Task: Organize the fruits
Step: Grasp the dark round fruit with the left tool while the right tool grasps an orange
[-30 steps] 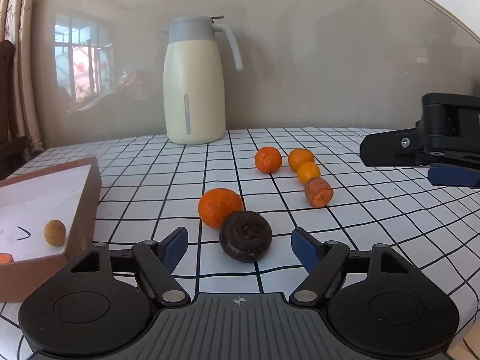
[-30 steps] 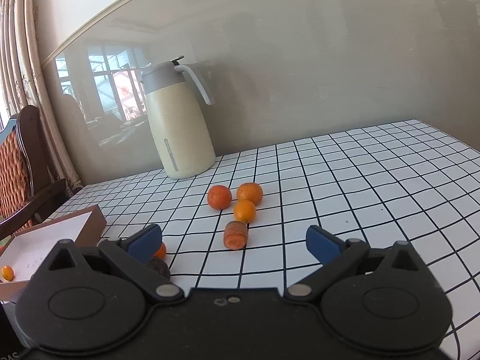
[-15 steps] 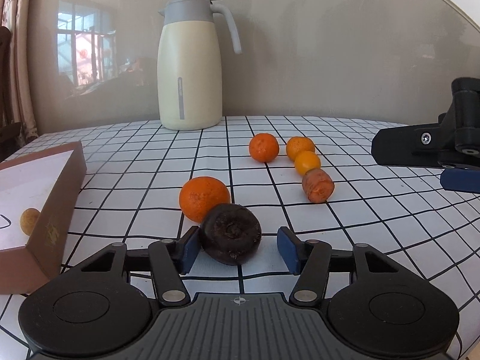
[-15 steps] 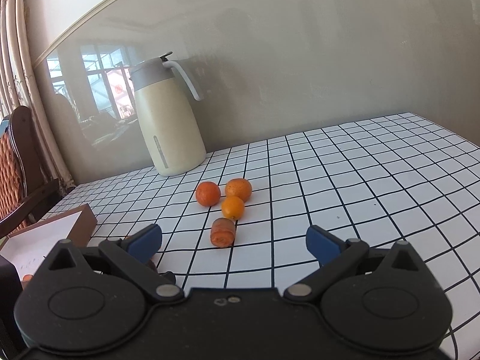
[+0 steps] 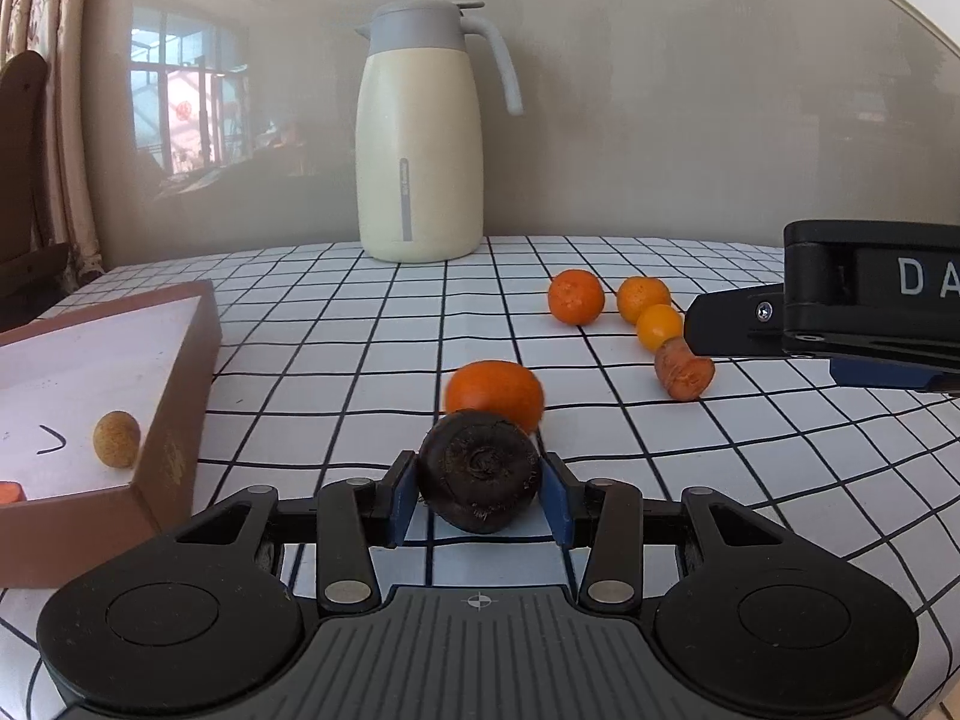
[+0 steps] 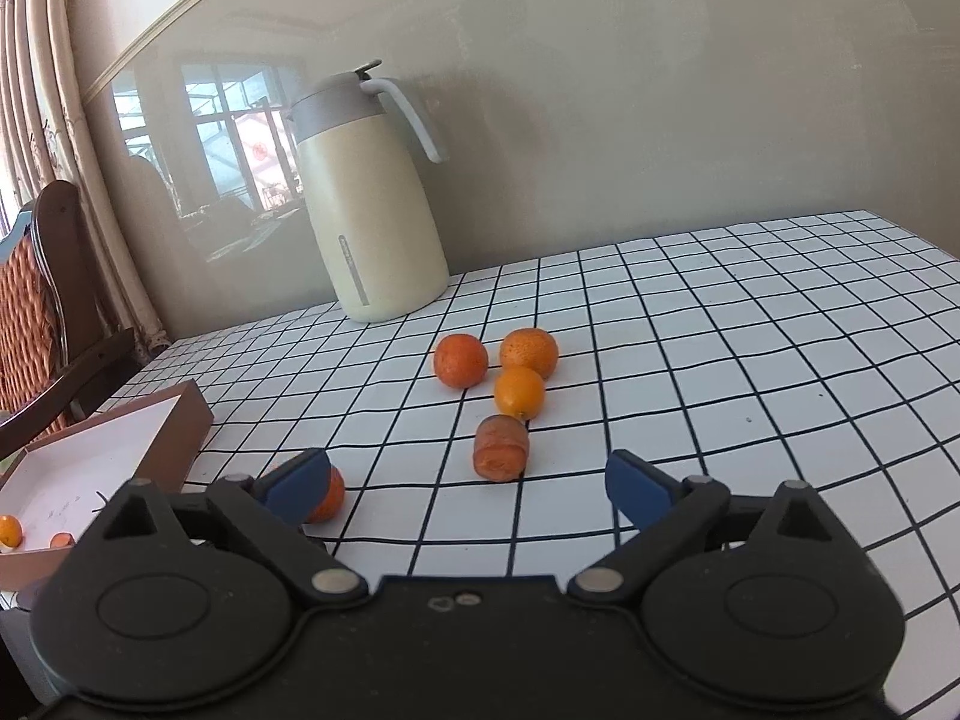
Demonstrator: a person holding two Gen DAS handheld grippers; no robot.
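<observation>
Blue-padded left gripper [image 5: 478, 495] clamps a dark brown round fruit [image 5: 478, 471] just right of the brown cardboard box [image 5: 174, 396]; right gripper [image 6: 468, 489] gapes wide near the carrot stub [image 6: 501, 447]

We count four oranges on the table: one [image 5: 493, 393] near, three farther off [image 5: 575, 296] [image 5: 643, 299] [image 5: 659, 327]. We see one carrot piece [image 5: 684, 369], one dark fruit [image 5: 478, 471], one jug [image 5: 419, 138], and one box [image 5: 174, 420] holding one small yellowish fruit [image 5: 116, 438] and one orange bit [image 5: 11, 491].
</observation>
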